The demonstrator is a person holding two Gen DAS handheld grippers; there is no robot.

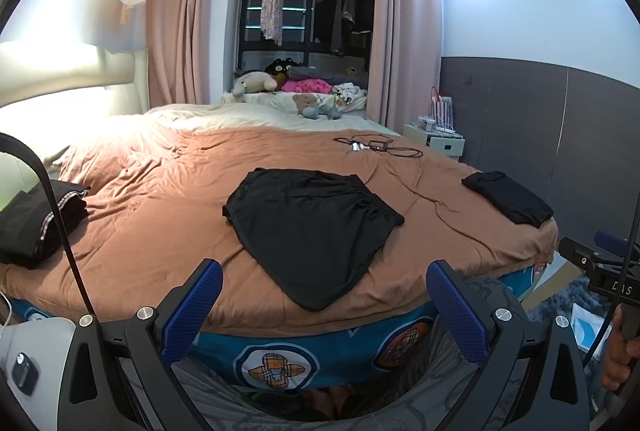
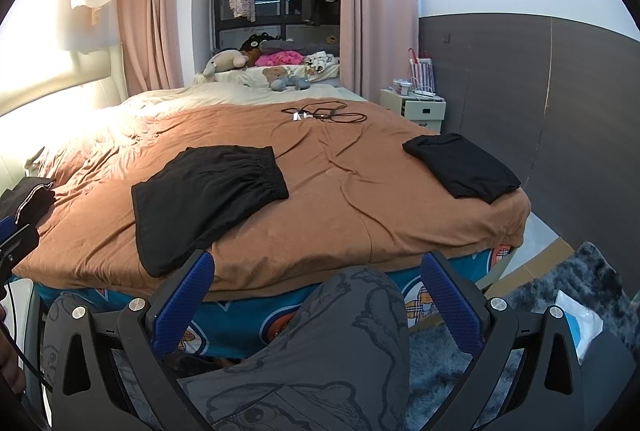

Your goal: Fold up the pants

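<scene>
Black pants (image 1: 312, 227) lie folded in half on the bed (image 1: 160, 231), unfinished; left claw (image 1: 324, 307) and right claw (image 2: 320, 299) hang apart, empty.

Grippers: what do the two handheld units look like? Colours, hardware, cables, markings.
Both match: the left gripper and right gripper have black angular frames, silver round bolt heads and two fingers faced with blue textured pads. A black cable arcs past the left unit. Seen from the left wrist view, the right unit's black body carries white lettering reading "DAS".
</scene>
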